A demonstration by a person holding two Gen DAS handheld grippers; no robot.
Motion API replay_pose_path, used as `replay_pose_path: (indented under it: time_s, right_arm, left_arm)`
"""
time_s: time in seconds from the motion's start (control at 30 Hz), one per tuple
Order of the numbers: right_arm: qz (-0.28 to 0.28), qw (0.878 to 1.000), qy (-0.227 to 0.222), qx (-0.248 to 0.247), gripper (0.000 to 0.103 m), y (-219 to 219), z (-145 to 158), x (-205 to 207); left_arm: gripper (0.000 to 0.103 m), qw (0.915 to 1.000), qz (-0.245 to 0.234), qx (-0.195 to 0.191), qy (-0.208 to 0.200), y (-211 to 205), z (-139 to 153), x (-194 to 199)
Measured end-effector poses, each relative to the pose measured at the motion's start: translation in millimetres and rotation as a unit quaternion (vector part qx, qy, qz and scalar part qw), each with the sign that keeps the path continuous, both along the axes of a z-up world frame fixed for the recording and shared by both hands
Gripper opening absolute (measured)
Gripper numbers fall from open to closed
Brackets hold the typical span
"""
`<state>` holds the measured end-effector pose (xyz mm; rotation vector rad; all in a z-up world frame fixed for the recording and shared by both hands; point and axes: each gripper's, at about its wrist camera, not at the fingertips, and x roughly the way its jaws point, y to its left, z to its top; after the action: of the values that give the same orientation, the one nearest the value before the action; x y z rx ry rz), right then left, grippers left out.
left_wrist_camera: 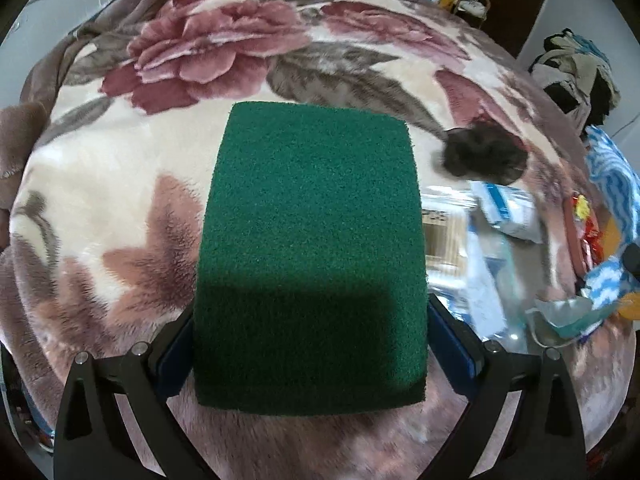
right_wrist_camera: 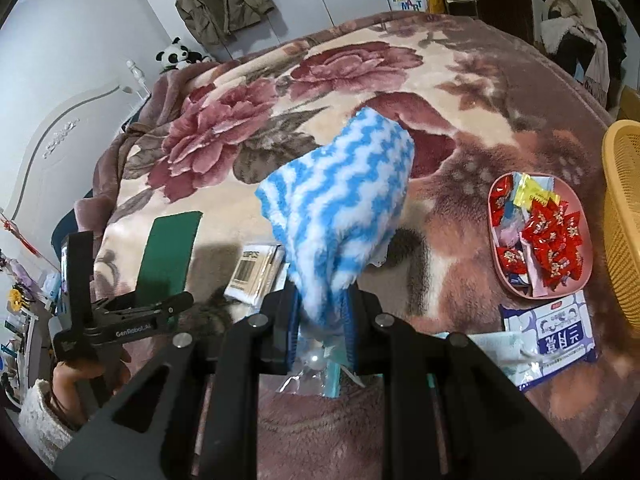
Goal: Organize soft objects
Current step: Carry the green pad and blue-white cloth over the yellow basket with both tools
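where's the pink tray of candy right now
In the right wrist view, the pink tray lies on the floral blanket at the right, beside the yellow basket and just above a blue-and-white packet.

Green scouring pad (left_wrist_camera: 310, 256) held aloft; blue-white cloth (right_wrist_camera: 340, 204) pinched.

The green scouring pad (left_wrist_camera: 310, 256) hides the blanket under it and most of the clear packet (left_wrist_camera: 440, 236) at three o'clock, whose label is motion-blurred. The blue-and-white fluffy cloth (right_wrist_camera: 340, 204) covers the dark furry thing (right_wrist_camera: 404, 248) behind it. The yellow basket (right_wrist_camera: 624, 216) is cut off at three o'clock.
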<state>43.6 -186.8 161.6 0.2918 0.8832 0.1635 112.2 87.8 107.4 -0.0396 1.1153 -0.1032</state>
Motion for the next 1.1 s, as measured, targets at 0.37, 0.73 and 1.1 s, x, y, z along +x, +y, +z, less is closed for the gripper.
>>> replay_pose_path:
  time_s: [0.37,0.73,1.1]
  right_arm:
    - [-0.012,0.999,-0.029,-0.003,0.02,-12,32,-39]
    - [-0.049,0.998,-0.041,-0.002,0.02,-45,47,-79]
    - [-0.083,0.996,-0.046,0.0,0.02,-82,50,-108]
  left_arm:
    - [0.1,0.9984,-0.029,-0.022,-0.043,-35,56,-39]
    - [0.1,0.9938,-0.076,-0.05,-0.064,-87,89,-68]
    - [0.1,0.9884,-0.122,-0.058,-0.068,-146,100,-80]
